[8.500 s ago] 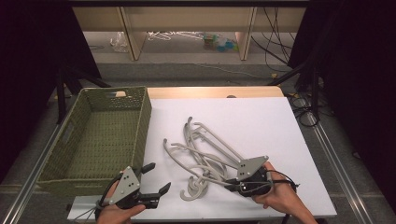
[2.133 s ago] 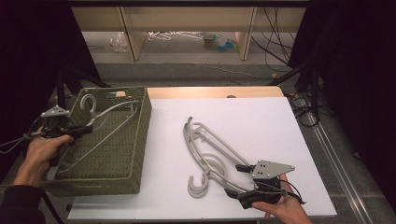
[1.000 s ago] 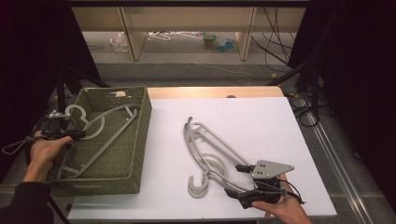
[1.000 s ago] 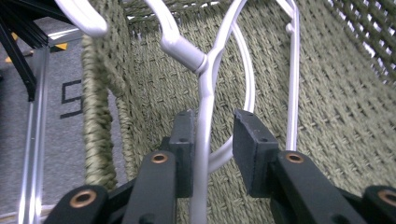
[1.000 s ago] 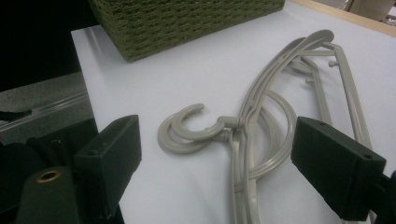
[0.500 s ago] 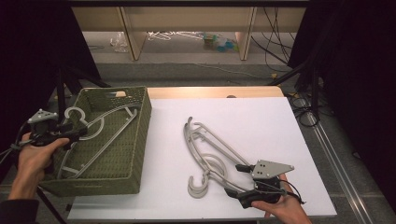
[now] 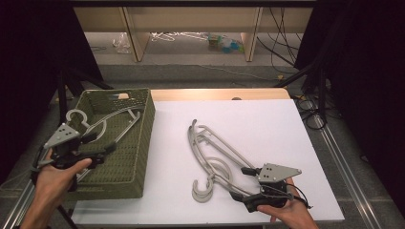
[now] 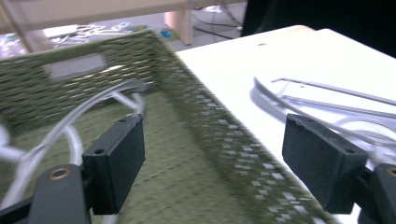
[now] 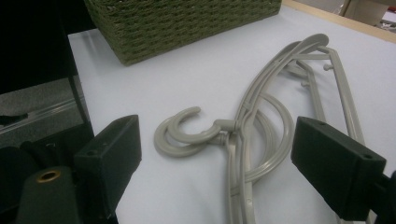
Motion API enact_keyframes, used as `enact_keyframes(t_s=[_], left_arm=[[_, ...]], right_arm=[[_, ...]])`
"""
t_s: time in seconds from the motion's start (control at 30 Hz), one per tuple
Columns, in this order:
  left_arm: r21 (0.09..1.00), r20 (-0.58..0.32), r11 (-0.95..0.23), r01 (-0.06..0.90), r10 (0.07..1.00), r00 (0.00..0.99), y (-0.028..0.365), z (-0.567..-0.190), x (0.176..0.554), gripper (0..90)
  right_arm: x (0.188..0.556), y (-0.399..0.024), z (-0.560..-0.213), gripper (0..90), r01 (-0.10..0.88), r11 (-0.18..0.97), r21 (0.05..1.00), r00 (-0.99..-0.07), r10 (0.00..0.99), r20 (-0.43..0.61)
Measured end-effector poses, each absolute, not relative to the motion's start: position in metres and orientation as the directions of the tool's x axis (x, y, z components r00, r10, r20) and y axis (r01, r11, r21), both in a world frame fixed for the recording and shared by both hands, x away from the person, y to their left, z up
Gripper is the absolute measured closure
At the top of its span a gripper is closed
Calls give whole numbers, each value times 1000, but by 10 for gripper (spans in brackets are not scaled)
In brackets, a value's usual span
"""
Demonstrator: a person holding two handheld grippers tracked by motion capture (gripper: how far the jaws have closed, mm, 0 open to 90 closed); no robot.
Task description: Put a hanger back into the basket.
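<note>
Between the left gripper's (image 7: 107,148) wide-apart jaws, which have just been opening, nothing is held; the released hanger (image 7: 102,125) lies in the green basket (image 7: 143,143) at the table's left. The right gripper (image 7: 241,183), also spread and empty, waits beside the hanger pile (image 7: 212,157) on the white table (image 7: 267,124). The drop seems finished; next, fetch another hanger.

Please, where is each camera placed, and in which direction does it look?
High view: above the table's near edge, looking forward and down; both hands show, left gripper, right gripper.
Left gripper view: along its open fingers into the green woven basket.
Right gripper view: along its open fingers.
All share the grey plastic hangers on the table.
</note>
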State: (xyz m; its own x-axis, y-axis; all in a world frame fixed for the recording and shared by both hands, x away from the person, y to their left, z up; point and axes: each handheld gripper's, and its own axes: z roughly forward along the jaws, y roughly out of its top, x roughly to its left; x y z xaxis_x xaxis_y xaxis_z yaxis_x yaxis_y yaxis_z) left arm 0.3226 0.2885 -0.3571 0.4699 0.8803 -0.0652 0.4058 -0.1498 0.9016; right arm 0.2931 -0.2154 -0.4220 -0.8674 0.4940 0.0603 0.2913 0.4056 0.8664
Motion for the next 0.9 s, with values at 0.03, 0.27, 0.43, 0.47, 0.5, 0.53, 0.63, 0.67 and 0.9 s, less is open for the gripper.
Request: enact_keyframes(t_s=[0.03, 0.27, 0.43, 0.47, 0.5, 0.53, 0.63, 0.67, 0.9], left_arm=[[900, -70, -151, 410, 877, 476, 283, -358, 320, 202], [919, -94, -133, 372, 841, 533, 253, -365, 308, 195], [923, -118, -119, 365, 816, 566, 232, -368, 300, 193], [929, -99, -138, 344, 802, 589, 230, -369, 299, 189], [928, -108, -133, 349, 800, 590, 226, -371, 298, 187], [927, -104, -141, 346, 792, 601, 223, -374, 297, 186], [929, -96, -153, 337, 780, 619, 215, -380, 292, 175], [930, -98, -148, 335, 781, 617, 212, -382, 290, 175], [933, -113, -140, 332, 762, 637, 197, -394, 281, 171]], right_arm=[[293, -215, -422, 170, 292, 405, 866, -865, 498, 59], [293, -216, -423, 170, 293, 397, 870, -864, 499, 63], [295, -219, -425, 169, 287, 391, 874, -866, 497, 62], [294, -219, -425, 169, 292, 391, 873, -864, 500, 65], [295, -220, -425, 169, 287, 389, 875, -865, 498, 61], [294, -220, -425, 169, 286, 386, 877, -863, 502, 61], [295, -220, -425, 168, 283, 380, 881, -862, 504, 60], [295, -220, -425, 168, 293, 380, 878, -860, 506, 68], [294, -219, -426, 167, 299, 384, 874, -861, 503, 73]])
